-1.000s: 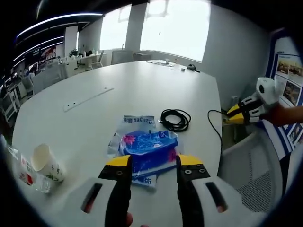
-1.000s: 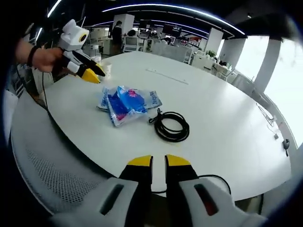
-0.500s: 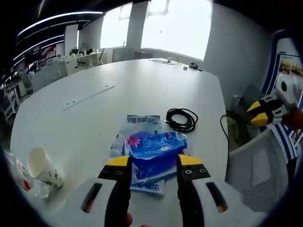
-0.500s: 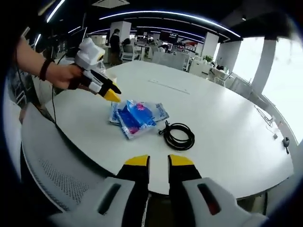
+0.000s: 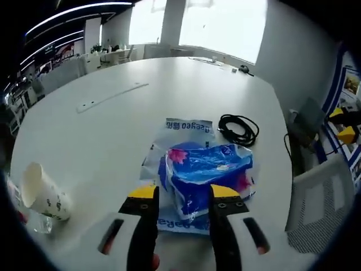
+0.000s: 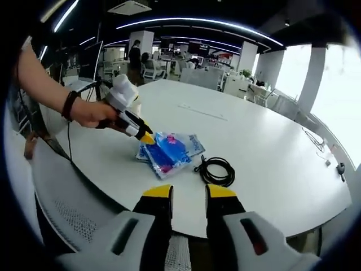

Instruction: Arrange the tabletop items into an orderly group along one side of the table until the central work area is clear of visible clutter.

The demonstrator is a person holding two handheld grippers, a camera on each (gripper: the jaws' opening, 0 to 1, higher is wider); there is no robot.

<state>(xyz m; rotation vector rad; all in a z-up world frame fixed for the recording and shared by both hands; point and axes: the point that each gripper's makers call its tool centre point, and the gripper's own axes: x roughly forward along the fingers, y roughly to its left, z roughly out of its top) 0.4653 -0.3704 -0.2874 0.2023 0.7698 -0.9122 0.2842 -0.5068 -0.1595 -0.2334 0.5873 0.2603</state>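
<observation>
A blue plastic tissue pack (image 5: 206,172) lies on a flat printed packet (image 5: 189,125) near the round white table's (image 5: 169,84) edge. My left gripper (image 5: 183,195) is open, its yellow-tipped jaws standing either side of the pack's near end. In the right gripper view, that left gripper (image 6: 144,137), held by a hand (image 6: 93,113), points down at the pack (image 6: 166,155). A coiled black cable (image 5: 238,129) lies just beyond the pack (image 6: 217,171). My right gripper (image 6: 189,193) hangs open off the table's edge with nothing between its fingers; it also appears at the far right (image 5: 344,127).
A paper cup (image 5: 42,192) lies on its side at the left, next to a clear plastic item (image 5: 39,223). A thin white strip (image 5: 113,97) lies further in on the table. Grey mesh chairs (image 5: 321,209) (image 6: 73,197) stand at the table's rim. Office desks fill the background.
My left gripper has come forward and down, so the blue pack now sits between its jaws. My right gripper has drawn back from the table and its jaws have spread wider.
</observation>
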